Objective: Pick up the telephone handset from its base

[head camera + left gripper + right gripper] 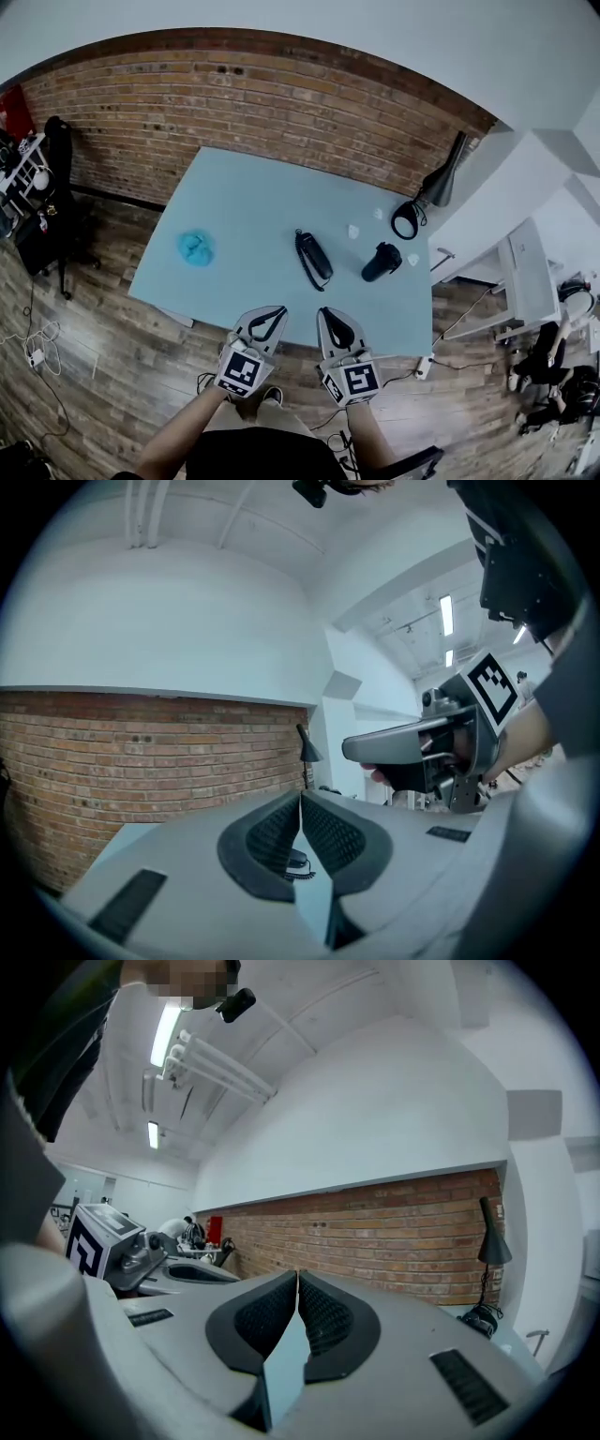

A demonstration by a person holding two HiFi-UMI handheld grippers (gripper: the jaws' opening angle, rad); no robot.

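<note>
The black telephone [313, 258] lies in the middle of the light blue table [253, 197], its handset along the top and a coiled cord at its left side. Between the left jaws a small part of it [293, 862] shows far ahead. My left gripper [278, 312] hovers at the table's near edge, shut, with nothing between its jaws. My right gripper [325, 314] hangs right beside it, also shut and empty. Both point toward the phone and stand well short of it. In the gripper views the left gripper [301, 796] and the right gripper [297, 1274] have their pads touching.
A stubby black cylinder [382, 262] stands right of the phone. A crumpled blue cloth [196, 247] lies at the table's left. A black desk lamp [441, 173] with a coiled cable [407, 220] sits at the far right corner. Small white scraps [353, 231] lie nearby. A brick wall [234, 103] runs behind.
</note>
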